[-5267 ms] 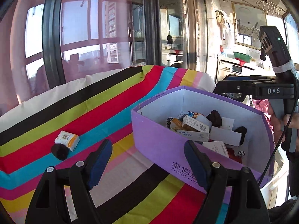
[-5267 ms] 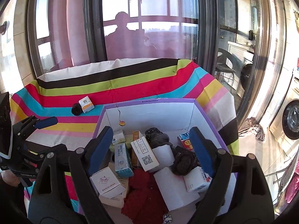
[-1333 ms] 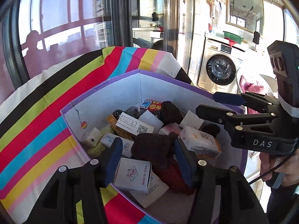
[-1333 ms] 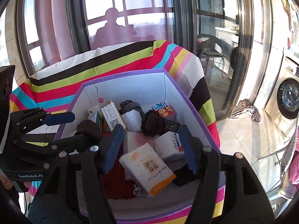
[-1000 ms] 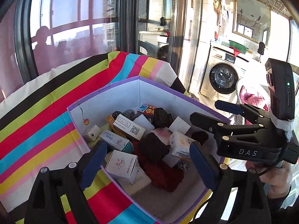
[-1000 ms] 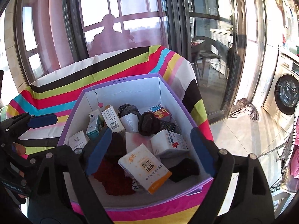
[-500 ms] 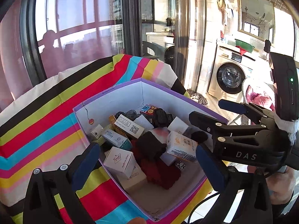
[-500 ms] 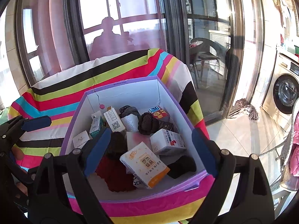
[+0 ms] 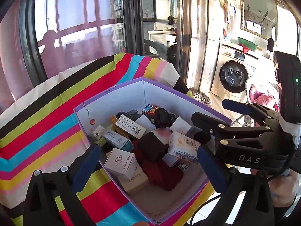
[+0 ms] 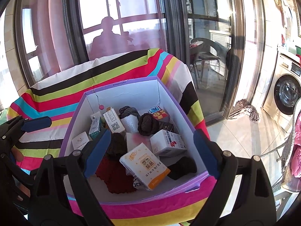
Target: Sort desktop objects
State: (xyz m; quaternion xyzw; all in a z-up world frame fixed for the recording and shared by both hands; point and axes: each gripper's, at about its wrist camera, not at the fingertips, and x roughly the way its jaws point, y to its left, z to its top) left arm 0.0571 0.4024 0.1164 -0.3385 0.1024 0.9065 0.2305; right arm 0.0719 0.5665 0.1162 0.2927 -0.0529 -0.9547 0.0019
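A purple box (image 9: 129, 86) with white inner walls sits on the striped tablecloth (image 9: 47, 113); it also shows in the right wrist view (image 10: 122, 83). It holds several small cartons, dark socks, a red cloth (image 9: 160, 171) and a tissue pack (image 10: 144, 165). My left gripper (image 9: 148, 163) is open and empty above the box's near side. My right gripper (image 10: 152, 150) is open and empty above the box's near edge, and it shows at the right in the left wrist view (image 9: 216, 113).
The table stands against tall windows (image 10: 122, 9). To the right are a tiled floor (image 10: 235, 141), a washing machine (image 9: 233, 77), a chair behind glass (image 10: 205, 52) and a heap of pink laundry (image 10: 297, 143).
Both grippers let go of what they held over the box: the dark sock and the tissue pack now lie inside it. Both have opened wide and drawn back and up.
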